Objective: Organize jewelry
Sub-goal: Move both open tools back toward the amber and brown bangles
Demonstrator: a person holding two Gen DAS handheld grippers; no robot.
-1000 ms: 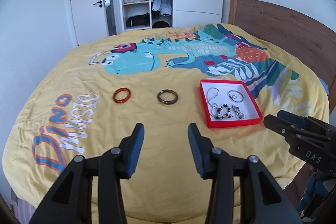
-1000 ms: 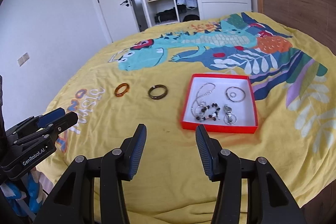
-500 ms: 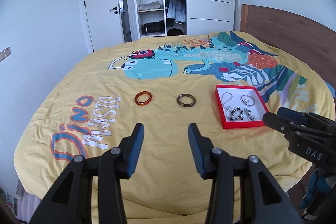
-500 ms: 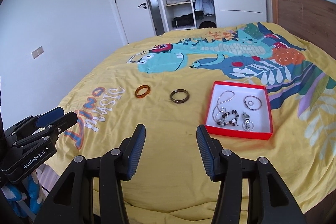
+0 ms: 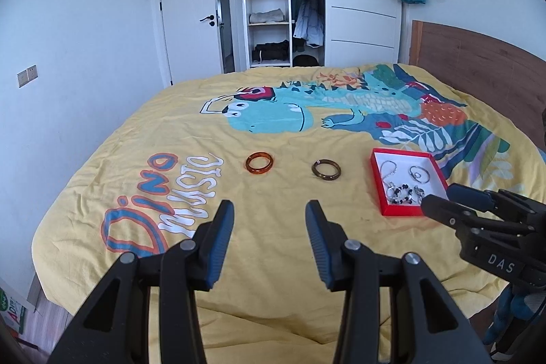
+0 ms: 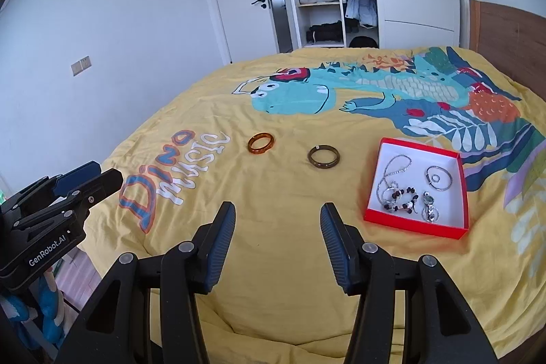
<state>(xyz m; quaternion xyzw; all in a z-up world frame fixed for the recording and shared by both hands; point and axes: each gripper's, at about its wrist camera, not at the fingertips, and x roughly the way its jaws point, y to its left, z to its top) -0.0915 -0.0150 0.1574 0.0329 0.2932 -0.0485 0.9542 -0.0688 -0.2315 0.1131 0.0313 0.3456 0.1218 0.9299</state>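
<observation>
An orange bangle point(image 5: 259, 162) point(image 6: 261, 143) and a dark brown bangle point(image 5: 326, 169) point(image 6: 324, 156) lie on the yellow bedspread. To their right sits a red box point(image 5: 376, 177) point(image 6: 460, 190) with a white inside, holding a silver chain, silver rings, a beaded bracelet and a small watch. My left gripper point(image 5: 269, 227) is open and empty, held back near the bed's front edge. My right gripper point(image 6: 278, 227) is open and empty too, beside it; it also shows in the left wrist view point(image 5: 440, 203).
The bed point(image 5: 273, 111) has a dinosaur print. A wooden headboard point(image 5: 477, 63) stands at the right. A white wall is at the left, a door and open wardrobe point(image 5: 283, 5) beyond the bed. Floor shows below the front left corner.
Both grippers have pulled back and up from the bed, so the bangles and the box look smaller and farther. Both stay open and empty.
</observation>
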